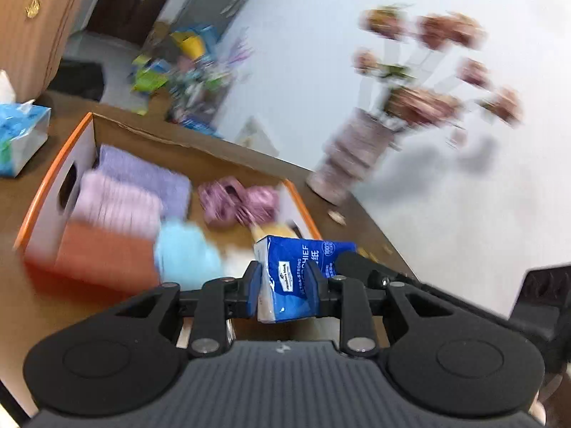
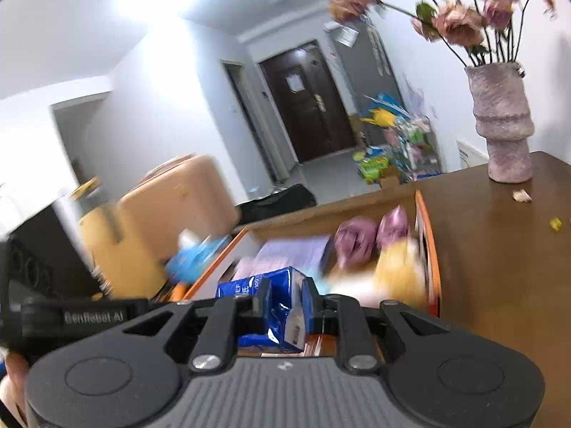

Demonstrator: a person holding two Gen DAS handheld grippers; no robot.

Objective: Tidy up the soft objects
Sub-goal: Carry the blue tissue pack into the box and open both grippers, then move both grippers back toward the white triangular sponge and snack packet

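Note:
Both grippers are shut on one blue tissue pack [image 1: 298,274], each on one end. My left gripper [image 1: 285,285] pinches it in the left wrist view; my right gripper [image 2: 285,303] pinches the same pack [image 2: 271,296] in the right wrist view. The pack hangs over the near end of an orange-rimmed cardboard box [image 1: 53,164]. In the box lie folded purple [image 1: 142,174], pink [image 1: 117,203] and orange [image 1: 103,260] towels, a light blue cloth [image 1: 189,253], a mauve knitted item [image 1: 239,201] and a yellow soft item [image 2: 399,274].
A grey-pink vase [image 2: 503,125] with dried flowers stands on the brown table [image 2: 499,267] right of the box. A blue tissue box [image 1: 21,135] sits left of it. A tan suitcase [image 2: 171,207] stands beyond the table. Crumbs lie on the table.

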